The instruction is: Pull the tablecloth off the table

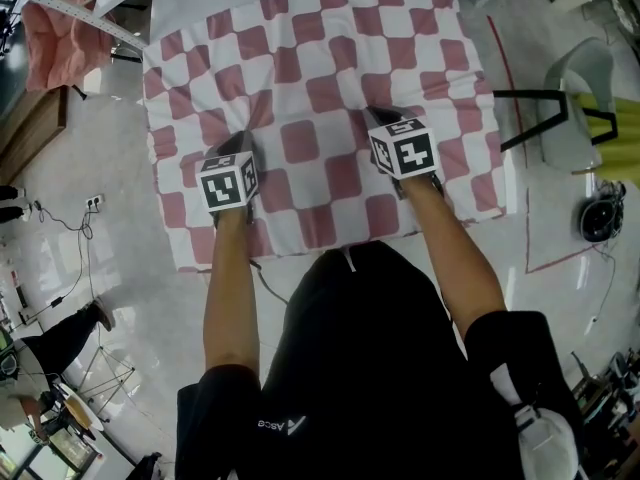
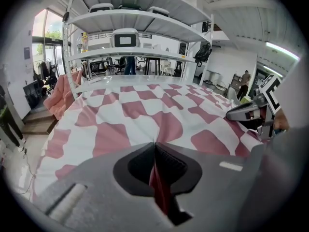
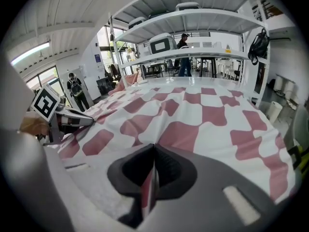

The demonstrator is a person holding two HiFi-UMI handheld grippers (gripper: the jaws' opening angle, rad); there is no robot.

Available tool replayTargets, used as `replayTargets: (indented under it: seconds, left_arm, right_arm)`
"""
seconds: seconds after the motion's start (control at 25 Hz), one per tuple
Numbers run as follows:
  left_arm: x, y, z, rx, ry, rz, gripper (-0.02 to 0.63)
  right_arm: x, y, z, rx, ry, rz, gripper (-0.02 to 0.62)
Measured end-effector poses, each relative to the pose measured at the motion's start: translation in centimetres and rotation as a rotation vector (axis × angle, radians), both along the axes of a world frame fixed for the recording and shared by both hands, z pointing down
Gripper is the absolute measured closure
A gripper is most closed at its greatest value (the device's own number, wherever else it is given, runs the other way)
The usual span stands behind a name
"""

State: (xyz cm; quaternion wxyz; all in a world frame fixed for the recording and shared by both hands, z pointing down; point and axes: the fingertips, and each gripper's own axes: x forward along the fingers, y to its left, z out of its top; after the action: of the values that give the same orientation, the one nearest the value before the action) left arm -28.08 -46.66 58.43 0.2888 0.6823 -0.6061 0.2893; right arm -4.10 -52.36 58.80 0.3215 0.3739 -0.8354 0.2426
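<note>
A red-and-white checked tablecloth [image 1: 320, 78] covers the table in the head view. My left gripper [image 1: 246, 138] sits on its near left part, shut on a pinched fold of the tablecloth [image 2: 154, 144]; red cloth shows between the jaws. My right gripper [image 1: 372, 116] is on the near right part, shut on another raised fold of the tablecloth [image 3: 153, 146]. Creases fan out from both pinch points. In the left gripper view the right gripper [image 2: 231, 114] shows at the right. At the left of the right gripper view is the left gripper [image 3: 89, 122].
Metal shelving [image 2: 140, 18] with boxes stands beyond the table's far edge. A pink cloth [image 1: 62, 28] hangs at the far left. A chair [image 1: 570, 108] stands right of the table. A power strip and cables [image 1: 90, 204] lie on the floor at left. People stand in the background.
</note>
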Motion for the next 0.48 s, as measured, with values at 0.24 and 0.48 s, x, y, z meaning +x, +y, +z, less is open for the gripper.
replayTargets:
  seconds: [0.24, 0.48]
  left_arm:
    - [0.0, 0.7, -2.2, 0.094, 0.099, -0.026, 0.595]
    - [0.0, 2.4, -5.2, 0.249, 0.251, -0.061, 0.595]
  right_arm:
    - [-0.6, 1.1, -2.4, 0.01, -0.157, 0.031, 0.592]
    - [-0.5, 2.6, -5.3, 0.044, -0.321, 0.059, 0.592]
